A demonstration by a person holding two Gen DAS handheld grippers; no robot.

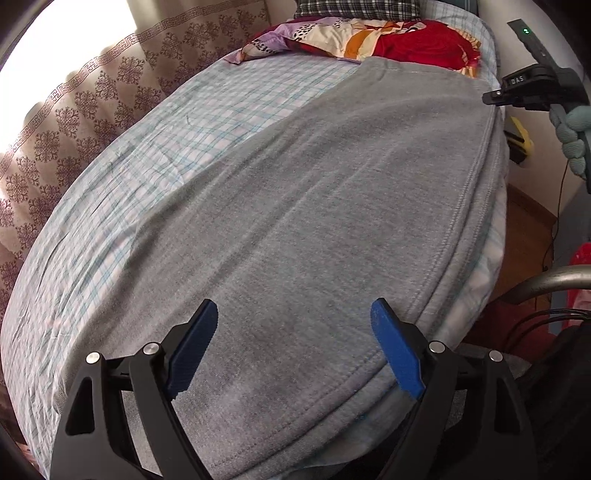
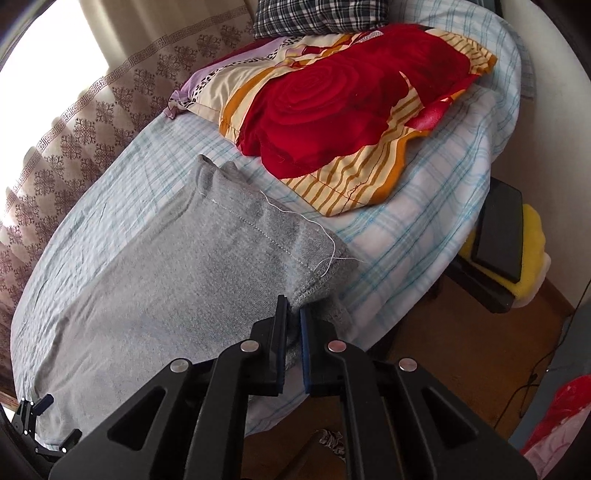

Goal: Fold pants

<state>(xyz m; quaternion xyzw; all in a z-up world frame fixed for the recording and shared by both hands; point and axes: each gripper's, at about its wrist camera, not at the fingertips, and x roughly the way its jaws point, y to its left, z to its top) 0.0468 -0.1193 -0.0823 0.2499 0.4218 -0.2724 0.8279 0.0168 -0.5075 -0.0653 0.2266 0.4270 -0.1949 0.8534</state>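
Grey sweatpants (image 1: 332, 221) lie flat along the bed's near edge, also in the right wrist view (image 2: 166, 280). My left gripper (image 1: 295, 328) is open, its blue pads hovering over the waist end, touching nothing. My right gripper (image 2: 293, 310) is shut on the near corner of the leg hem (image 2: 314, 284), where a loose white thread hangs. The right gripper also shows in the left wrist view (image 1: 491, 98) at the far end, held by a gloved hand. The left gripper shows small at the bottom left of the right wrist view (image 2: 40, 406).
The bed has a blue-checked sheet (image 1: 147, 166). A red floral blanket (image 2: 332, 110) and a plaid pillow (image 2: 317, 14) lie at its head. A patterned curtain (image 1: 74, 110) hangs behind. A dark stool with a yellow cushion (image 2: 509, 240) stands on the wooden floor (image 2: 461, 350).
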